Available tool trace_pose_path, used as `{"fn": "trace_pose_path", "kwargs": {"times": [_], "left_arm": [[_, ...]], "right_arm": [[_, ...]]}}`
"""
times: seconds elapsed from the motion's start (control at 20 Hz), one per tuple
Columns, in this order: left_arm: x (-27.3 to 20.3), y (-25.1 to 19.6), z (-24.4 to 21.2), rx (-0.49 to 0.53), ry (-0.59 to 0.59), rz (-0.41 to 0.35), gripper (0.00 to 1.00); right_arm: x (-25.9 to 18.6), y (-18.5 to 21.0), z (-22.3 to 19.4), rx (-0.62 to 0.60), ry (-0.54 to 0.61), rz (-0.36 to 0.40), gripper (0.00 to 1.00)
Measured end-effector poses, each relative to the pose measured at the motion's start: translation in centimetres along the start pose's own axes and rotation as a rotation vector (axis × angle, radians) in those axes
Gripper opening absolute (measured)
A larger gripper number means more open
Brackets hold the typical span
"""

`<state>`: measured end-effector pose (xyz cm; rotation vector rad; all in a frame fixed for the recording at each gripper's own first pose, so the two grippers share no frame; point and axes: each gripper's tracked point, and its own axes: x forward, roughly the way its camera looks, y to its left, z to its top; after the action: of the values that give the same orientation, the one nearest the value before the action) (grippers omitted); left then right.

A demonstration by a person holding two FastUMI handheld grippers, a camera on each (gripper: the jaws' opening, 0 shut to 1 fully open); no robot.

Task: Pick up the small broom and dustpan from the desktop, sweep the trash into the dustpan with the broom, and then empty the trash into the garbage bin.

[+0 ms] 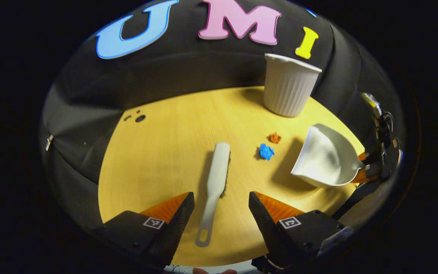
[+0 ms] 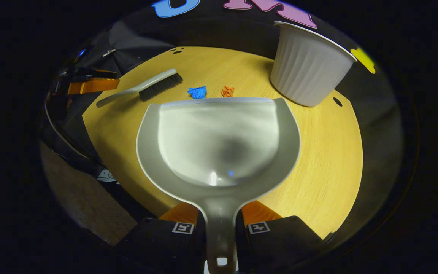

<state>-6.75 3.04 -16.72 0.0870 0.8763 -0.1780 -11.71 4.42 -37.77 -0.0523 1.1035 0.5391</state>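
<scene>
Left gripper view is showing the broom (image 1: 216,179) lying on the table (image 1: 158,152) between the spread fingers of the left gripper (image 1: 221,207), its handle pointing back toward the camera, untouched. Right gripper (image 2: 219,224) is clamping the dustpan (image 2: 219,144) handle, pan mouth facing the blue scrap (image 2: 197,92), orange scrap (image 2: 227,91) and white bin (image 2: 308,64).

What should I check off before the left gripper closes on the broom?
1. Left gripper open, fingers either side of the broom handle: ok.
2. Broom lying flat on the table: ok.
3. Right gripper shut on the dustpan handle: ok.
4. Blue scrap and orange scrap lie apart from the dustpan: ok.
5. Garbage bin upright: ok.
6. Fingers low enough to grip the handle: cannot tell.
</scene>
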Motion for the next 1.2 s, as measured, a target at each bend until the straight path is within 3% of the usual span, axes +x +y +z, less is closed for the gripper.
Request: {"fn": "trace_pose_path", "kwargs": {"times": [0.1, 0.25, 0.45, 0.5, 0.55, 0.65, 0.7, 0.85, 0.9, 0.95, 1.0, 1.1, 1.2], "left_arm": [[2.6, 0.6, -1.3, 0.036, 0.064, 0.003, 0.93], [5.8, 1.1, -3.4, 0.078, 0.165, -0.006, 0.91], [8.4, 1.7, -5.9, 0.088, 0.293, 0.003, 0.81], [8.4, 1.5, -5.0, 0.078, 0.256, -0.002, 0.86], [9.1, 1.9, -5.1, 0.081, 0.276, 0.000, 0.76], [9.0, 1.1, -5.3, 0.078, 0.309, -0.046, 0.70], [8.9, 1.1, -5.1, 0.075, 0.308, -0.045, 0.60], [9.5, 1.2, -5.3, 0.067, 0.313, -0.032, 0.44], [9.4, 1.1, -5.0, 0.078, 0.307, -0.032, 0.31], [9.3, 1.2, -4.9, 0.094, 0.305, -0.022, 0.30], [9.3, 1.9, -4.4, 0.125, 0.305, 0.014, 0.32], [9.1, 2.7, -2.2, 0.191, 0.267, 0.074, 0.26], [9.3, 1.4, 0.0, 0.204, 0.234, 0.063, 0.25]], "right_arm": [[-0.3, -0.2, -0.6, 0.017, 0.005, -0.008, 0.36], [-0.8, -0.5, -1.6, 0.034, 0.017, -0.020, 0.33], [-1.9, -0.9, -2.6, 0.033, 0.033, -0.036, 0.36], [-2.1, -0.9, -2.7, 0.032, 0.035, -0.038, 0.36], [-2.3, -0.9, -2.7, 0.029, 0.038, -0.040, 0.36], [-2.2, -0.9, -2.8, 0.022, 0.052, -0.034, 0.33], [-2.1, -0.8, -2.8, 0.016, 0.058, -0.029, 0.33], [-1.7, -0.5, -2.3, -0.006, 0.078, -0.001, 0.37], [-1.5, -0.4, -2.2, -0.015, 0.091, 0.012, 0.36], [-1.3, -0.3, -2.1, -0.026, 0.114, 0.024, 0.33], [-1.1, -0.4, -2.2, -0.037, 0.146, 0.031, 0.36], [-0.7, -0.9, -2.0, -0.074, 0.194, 0.028, 0.37], [-0.5, -1.2, -1.4, -0.123, 0.219, 0.034, 0.37]]}}
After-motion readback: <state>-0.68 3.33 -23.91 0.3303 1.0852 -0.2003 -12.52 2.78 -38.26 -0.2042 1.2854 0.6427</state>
